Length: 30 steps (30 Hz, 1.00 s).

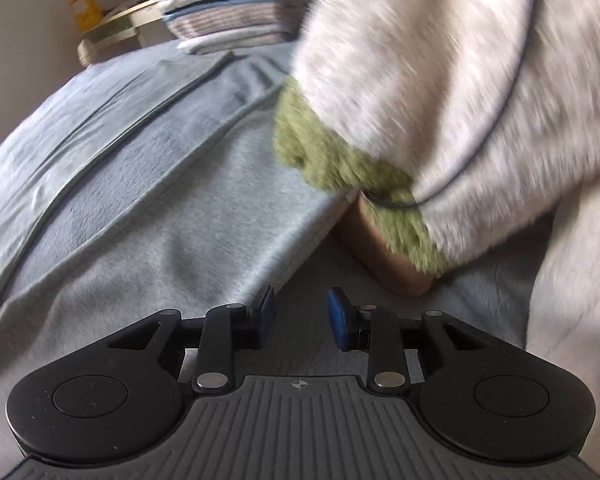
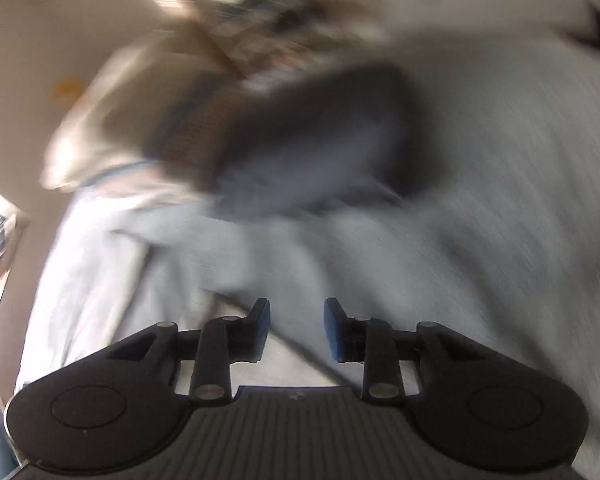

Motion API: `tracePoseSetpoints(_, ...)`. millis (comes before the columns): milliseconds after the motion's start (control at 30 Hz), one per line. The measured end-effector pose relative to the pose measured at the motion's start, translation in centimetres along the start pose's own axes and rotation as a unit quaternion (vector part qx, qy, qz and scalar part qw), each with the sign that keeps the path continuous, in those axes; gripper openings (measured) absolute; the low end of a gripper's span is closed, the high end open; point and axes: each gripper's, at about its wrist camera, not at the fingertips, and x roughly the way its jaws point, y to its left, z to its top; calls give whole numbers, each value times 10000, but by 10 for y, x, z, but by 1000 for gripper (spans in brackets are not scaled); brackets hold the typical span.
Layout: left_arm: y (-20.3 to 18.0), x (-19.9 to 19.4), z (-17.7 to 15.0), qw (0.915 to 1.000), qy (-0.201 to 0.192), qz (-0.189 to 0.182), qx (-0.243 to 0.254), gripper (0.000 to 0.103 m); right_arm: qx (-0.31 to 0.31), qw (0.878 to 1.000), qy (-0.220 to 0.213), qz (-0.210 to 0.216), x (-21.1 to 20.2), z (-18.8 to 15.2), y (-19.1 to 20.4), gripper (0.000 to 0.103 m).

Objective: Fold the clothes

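A light blue garment [image 1: 148, 184] lies spread flat in the left wrist view, with long seams running across it. Just above its near part my left gripper [image 1: 302, 310] is open, its blue pads apart with only cloth seen below the gap. A person's wrist [image 1: 384, 252] in a fuzzy pale sleeve [image 1: 440, 80] with a green cuff [image 1: 332, 160] reaches in from the right. The right wrist view is heavily blurred: my right gripper [image 2: 298, 318] is open over the same pale blue cloth [image 2: 480, 220], nothing between its pads.
A stack of folded striped and white clothes [image 1: 236, 12] sits at the far edge of the surface. Behind it stand a cream frame [image 1: 112, 34] and a yellow item [image 1: 85, 6]. A dark blurred shape [image 2: 300, 140] fills the middle of the right wrist view.
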Motion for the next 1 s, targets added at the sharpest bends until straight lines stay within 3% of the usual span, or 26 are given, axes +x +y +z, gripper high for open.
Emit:
tracePoseSetpoints(100, 22, -7, 3, 9965, -190, 24, -815, 29, -1383, 9877, 77, 730, 9, -3, 74, 35)
tracePoseSetpoints(167, 38, -10, 1, 9900, -266, 150, -1376, 29, -2338, 9616, 536, 1332, 23, -17, 129, 35)
tracePoseSetpoints(200, 48, -10, -1, 9854, -279, 204, -1667, 29, -2814, 9424, 882, 1580, 32, -31, 155, 36)
tracePoseSetpoints(300, 74, -4, -8, 9738, -137, 570, -2199, 29, -4199, 8622, 1890, 2111, 58, -89, 228, 35)
tracePoseSetpoints(433, 120, -20, -22, 9553, -33, 1000, -2781, 29, -5589, 7497, 2820, 2144, 80, -185, 298, 35)
tracePoseSetpoints(567, 170, -48, -47, 9428, 256, 1393, -3017, 29, -6607, 6219, 3574, 2215, 89, -269, 334, 30)
tracePoseSetpoints(667, 198, -64, -81, 9234, 562, 1426, -3518, 29, -6961, 5546, 4062, 2068, 97, -306, 332, 29)
tracePoseSetpoints(733, 212, -74, -98, 9182, 730, 1408, -3631, 29, -7361, 5107, 4024, 1882, 106, -316, 322, 29)
tracePoseSetpoints(800, 224, -86, -101, 9300, 800, 1533, -3242, 29, -7770, 4640, 3945, 1593, 119, -318, 312, 29)
tracePoseSetpoints(833, 232, -93, -97, 9365, 692, 1639, -3023, 30, -7895, 4476, 3957, 1406, 127, -316, 309, 28)
tracePoseSetpoints(867, 243, -98, -92, 9408, 601, 1706, -2867, 30, -7909, 4456, 3989, 1297, 131, -312, 310, 25)
tracePoseSetpoints(933, 268, -104, -76, 9479, 515, 1632, -2685, 32, -7813, 4579, 4077, 1169, 135, -304, 318, 24)
tracePoseSetpoints(1000, 290, -106, -59, 9567, 462, 1480, -2465, 37, -7708, 4693, 4095, 1338, 128, -301, 333, 25)
